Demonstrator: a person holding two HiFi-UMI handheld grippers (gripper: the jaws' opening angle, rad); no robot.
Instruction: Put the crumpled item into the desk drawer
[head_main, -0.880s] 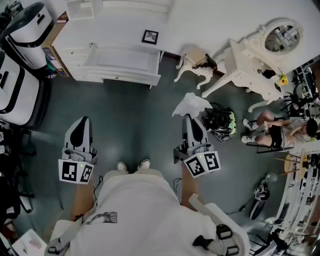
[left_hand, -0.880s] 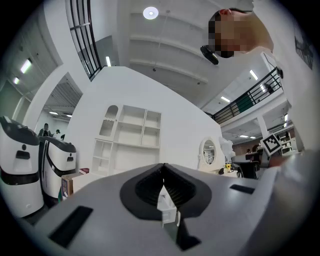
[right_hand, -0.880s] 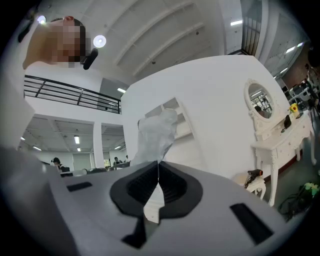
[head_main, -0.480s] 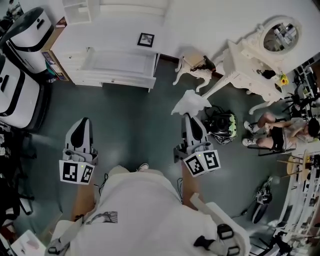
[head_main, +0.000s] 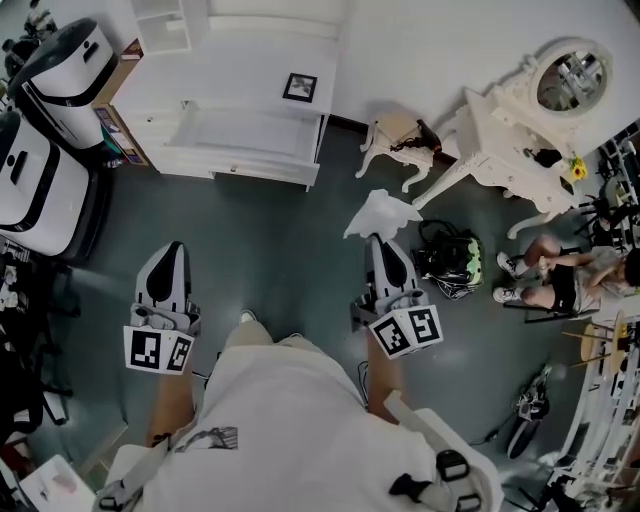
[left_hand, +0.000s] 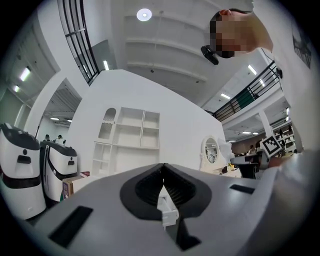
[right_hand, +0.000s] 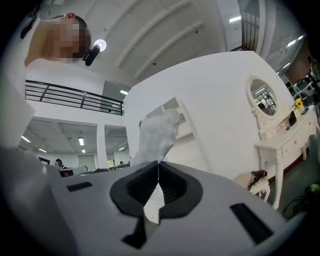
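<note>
A crumpled white sheet (head_main: 383, 212) sticks out ahead of my right gripper (head_main: 380, 238), whose jaws are shut on it; in the right gripper view the crumpled sheet (right_hand: 156, 136) rises from between the closed jaws of the right gripper (right_hand: 158, 164). My left gripper (head_main: 170, 249) is at the left, its jaws shut with nothing between them; in the left gripper view the left gripper (left_hand: 163, 166) shows its jaws meeting. The white desk (head_main: 225, 70) stands ahead at the top with its drawer (head_main: 243, 135) pulled open. Both grippers are well short of the drawer.
A small framed picture (head_main: 299, 87) lies on the desk. Two white machines (head_main: 45, 130) stand at the left. An ornate white dressing table with mirror (head_main: 520, 115) and a stool (head_main: 392, 140) are at the right. A green-black bag (head_main: 450, 260) lies right of my right gripper. A seated person (head_main: 565, 275) is at the far right.
The person has stepped forward: the desk and drawer sit slightly lower and nearer in the head view. Both grippers keep their pose, the right still shut on the sheet.
</note>
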